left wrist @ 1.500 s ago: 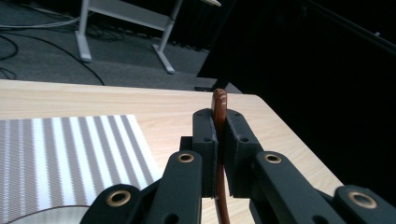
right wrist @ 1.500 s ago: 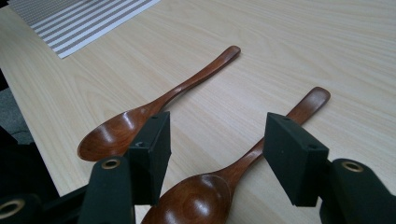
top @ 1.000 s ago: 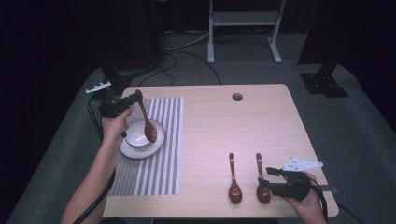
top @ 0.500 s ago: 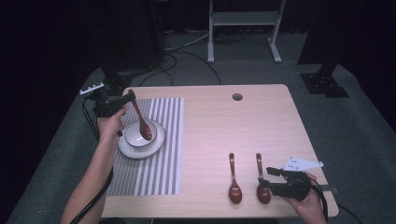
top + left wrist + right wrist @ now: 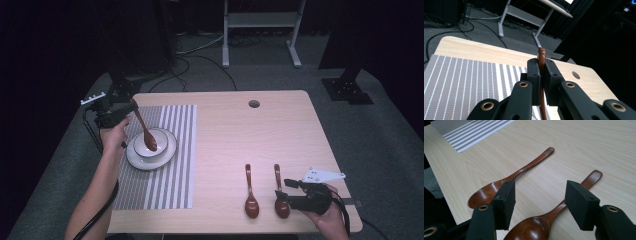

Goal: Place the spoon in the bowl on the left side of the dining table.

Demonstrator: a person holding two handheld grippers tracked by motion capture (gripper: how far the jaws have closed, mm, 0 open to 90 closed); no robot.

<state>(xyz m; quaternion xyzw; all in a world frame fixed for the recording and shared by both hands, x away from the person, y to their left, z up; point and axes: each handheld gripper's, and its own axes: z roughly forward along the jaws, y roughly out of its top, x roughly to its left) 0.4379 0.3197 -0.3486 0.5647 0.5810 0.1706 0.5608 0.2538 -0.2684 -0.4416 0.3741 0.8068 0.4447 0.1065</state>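
The left gripper [image 5: 131, 102] has its jaws clamped on a spoon [image 5: 145, 134] whose scoop end dips into the bowl [image 5: 159, 138] on the striped mat [image 5: 170, 185]; not released. Two more spoons [image 5: 251, 191] wait on the desk [image 5: 280, 130] by the right gripper [image 5: 286, 189], jaws wide, empty

Glossy wooden spoons [image 5: 531, 167], matt wood table [image 5: 280, 130]

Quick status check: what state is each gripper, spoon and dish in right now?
left gripper: shut on held spoon
held spoon: tilted, its scoop end down in the bowl
bowl: upright on the plate
plate: flat on the striped mat
right gripper: open over the nearer spoon
two spoons on the table: lying flat, side by side, apart
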